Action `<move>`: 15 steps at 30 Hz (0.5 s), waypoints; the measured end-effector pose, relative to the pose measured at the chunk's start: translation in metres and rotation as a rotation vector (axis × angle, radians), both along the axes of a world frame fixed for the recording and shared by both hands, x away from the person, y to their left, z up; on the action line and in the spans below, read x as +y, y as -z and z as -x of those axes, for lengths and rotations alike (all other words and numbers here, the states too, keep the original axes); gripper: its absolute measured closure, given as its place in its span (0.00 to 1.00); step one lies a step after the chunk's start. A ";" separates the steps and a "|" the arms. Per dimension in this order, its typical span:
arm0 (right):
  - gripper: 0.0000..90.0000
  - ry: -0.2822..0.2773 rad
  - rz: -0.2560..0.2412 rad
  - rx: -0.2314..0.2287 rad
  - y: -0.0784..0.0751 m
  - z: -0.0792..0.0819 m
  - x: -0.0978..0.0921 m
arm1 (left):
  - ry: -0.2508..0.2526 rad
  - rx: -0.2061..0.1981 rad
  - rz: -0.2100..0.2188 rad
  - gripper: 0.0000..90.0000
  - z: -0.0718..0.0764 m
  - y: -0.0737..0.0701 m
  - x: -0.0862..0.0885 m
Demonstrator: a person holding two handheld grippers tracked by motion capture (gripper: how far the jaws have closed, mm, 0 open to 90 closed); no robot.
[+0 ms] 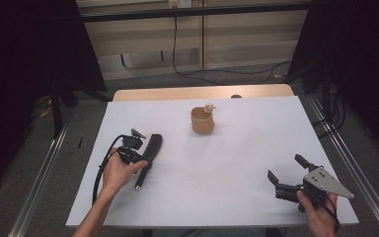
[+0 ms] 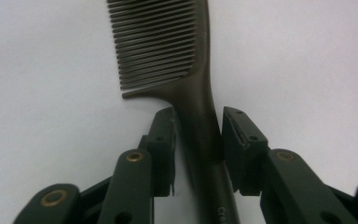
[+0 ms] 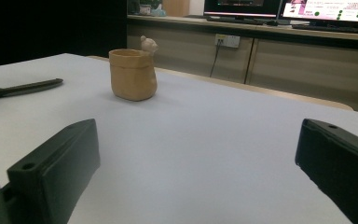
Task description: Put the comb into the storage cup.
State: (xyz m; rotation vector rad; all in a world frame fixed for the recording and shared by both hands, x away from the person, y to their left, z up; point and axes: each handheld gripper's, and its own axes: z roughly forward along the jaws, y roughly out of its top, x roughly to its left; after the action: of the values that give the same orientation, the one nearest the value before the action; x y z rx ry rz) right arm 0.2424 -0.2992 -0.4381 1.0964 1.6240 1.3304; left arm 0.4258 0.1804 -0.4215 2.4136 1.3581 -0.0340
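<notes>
**A comb is about to be picked up**

Nearest of all, at the right front corner of the flat white table top [image 1: 237,197], the right gripper [image 1: 287,171] is held low in a hand. Its black jaws are spread wide apart. Nothing is held between them, and nothing is touched by them. They are pointed up the table, toward the far middle.

A little farther in, on the left side, the left gripper [image 2: 198,135] is held in the left hand [image 1: 119,172]. It is set right at the long, dark brown plastic comb [image 2: 191,88]. The comb is laid flat on the white top. Its thin handle is seen between the two black jaws, and the jaws are partly open. The handle looks just touched by the left jaw, and a small gap is left at the right jaw. So the comb is not gripped yet.

The one thing that matters most is how the comb is lined up. Its long side is pointed straight away from the left gripper, in the same line as the jaws. The handle end is near and the teeth end is far. The jaws only need to be squeezed shut across the thin handle. The left gripper is much nearer to the comb than the right one.

Farthest away, near the middle back of the table, a small tan clay cup with a little round figure on its rim [image 1: 202,120] is stood upright, well apart from the comb.
</notes>
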 end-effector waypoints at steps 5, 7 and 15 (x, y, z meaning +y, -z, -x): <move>0.00 -0.003 0.002 -0.003 0.000 0.000 0.000 | -0.023 -0.020 -0.013 0.80 0.002 0.001 0.000; 0.00 -0.003 0.002 -0.003 0.000 0.000 0.000 | -0.026 -0.019 -0.016 0.80 0.002 0.001 -0.001; 0.00 -0.009 0.002 -0.002 0.000 0.000 0.000 | -0.018 -0.016 -0.029 0.81 0.001 0.001 -0.003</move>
State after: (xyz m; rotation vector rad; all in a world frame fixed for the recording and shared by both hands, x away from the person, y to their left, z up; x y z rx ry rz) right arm 0.2425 -0.2988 -0.4381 1.0876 1.6299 1.3349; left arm 0.4246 0.1776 -0.4223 2.4201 1.3816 0.0103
